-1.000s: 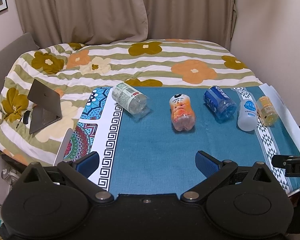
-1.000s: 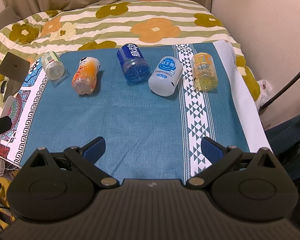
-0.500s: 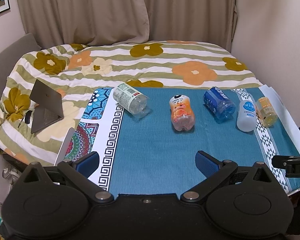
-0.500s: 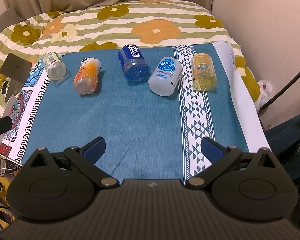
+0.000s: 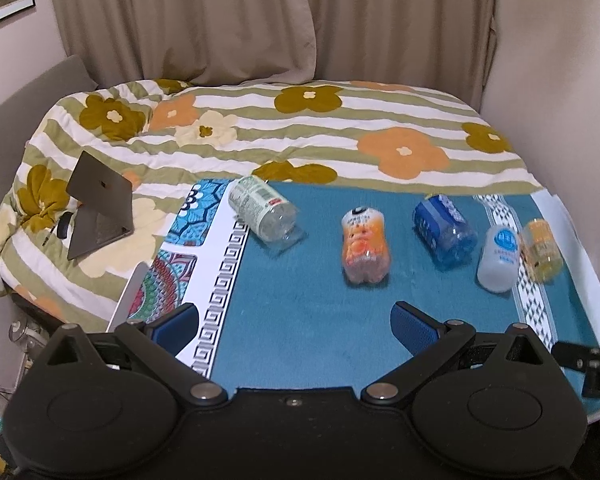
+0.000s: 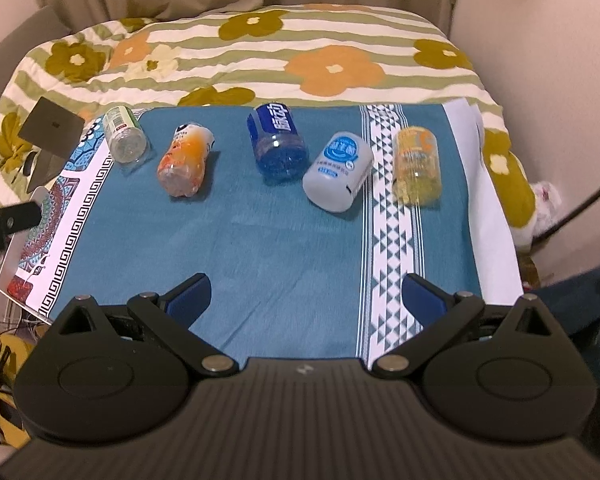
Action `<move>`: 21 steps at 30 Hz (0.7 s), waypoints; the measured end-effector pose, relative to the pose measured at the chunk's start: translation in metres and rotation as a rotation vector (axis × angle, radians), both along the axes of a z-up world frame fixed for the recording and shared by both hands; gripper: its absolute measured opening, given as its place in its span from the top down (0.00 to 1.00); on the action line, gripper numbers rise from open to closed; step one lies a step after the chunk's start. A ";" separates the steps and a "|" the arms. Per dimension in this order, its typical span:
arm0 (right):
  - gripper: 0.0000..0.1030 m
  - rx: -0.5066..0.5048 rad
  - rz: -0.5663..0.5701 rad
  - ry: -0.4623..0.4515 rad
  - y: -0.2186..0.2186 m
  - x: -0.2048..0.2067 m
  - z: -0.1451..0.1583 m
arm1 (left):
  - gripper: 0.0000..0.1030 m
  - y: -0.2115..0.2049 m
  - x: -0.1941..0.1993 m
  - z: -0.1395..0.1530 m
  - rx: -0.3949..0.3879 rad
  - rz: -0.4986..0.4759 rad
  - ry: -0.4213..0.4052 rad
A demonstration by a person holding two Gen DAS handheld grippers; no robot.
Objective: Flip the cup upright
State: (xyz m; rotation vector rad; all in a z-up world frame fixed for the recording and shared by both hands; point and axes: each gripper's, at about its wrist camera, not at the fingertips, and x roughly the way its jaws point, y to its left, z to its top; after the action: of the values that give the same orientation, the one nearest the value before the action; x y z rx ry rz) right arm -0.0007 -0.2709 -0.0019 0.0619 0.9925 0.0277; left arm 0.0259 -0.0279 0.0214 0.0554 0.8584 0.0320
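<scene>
Several cut-bottle cups lie on their sides in a row on a blue cloth (image 6: 284,240): a clear one with a green label (image 6: 123,138) (image 5: 262,210), an orange one (image 6: 186,160) (image 5: 365,245), a blue one (image 6: 278,142) (image 5: 444,226), a white one (image 6: 338,172) (image 5: 499,258) and a yellow one (image 6: 417,164) (image 5: 542,249). My left gripper (image 5: 294,322) is open and empty, near the cloth's front left. My right gripper (image 6: 306,298) is open and empty, near the front edge, well short of the cups.
The cloth lies on a table against a bed with a flowered quilt (image 5: 300,136). A grey laptop stand (image 5: 98,208) sits on the quilt at the left. A patterned mat (image 5: 204,256) borders the cloth's left. A wall (image 6: 548,60) stands at the right.
Both grippers have tilted upward or drawn back a little, so the cups sit lower in both views. The cups have not moved and both grippers stay open.
</scene>
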 end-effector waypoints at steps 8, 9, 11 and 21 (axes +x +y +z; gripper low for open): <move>0.00 0.029 0.007 0.012 -0.015 0.029 -0.011 | 0.00 -0.017 0.058 -0.004 -0.014 -0.038 0.019; 0.00 0.036 0.001 0.015 -0.016 0.032 -0.013 | 0.00 -0.018 0.067 -0.007 -0.017 -0.047 0.028; 0.00 0.041 -0.017 0.030 -0.018 0.039 -0.020 | 0.00 -0.021 0.088 -0.014 -0.024 -0.068 0.048; 0.00 0.049 -0.194 0.122 -0.022 0.076 -0.048 | 0.05 -0.031 0.183 -0.075 -0.110 -0.185 0.270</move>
State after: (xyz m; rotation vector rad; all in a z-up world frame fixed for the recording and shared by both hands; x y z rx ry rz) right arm 0.0752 -0.2925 -0.0502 0.2066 1.1045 -0.1308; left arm 0.2093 -0.0594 -0.0532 0.0362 1.1204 -0.2000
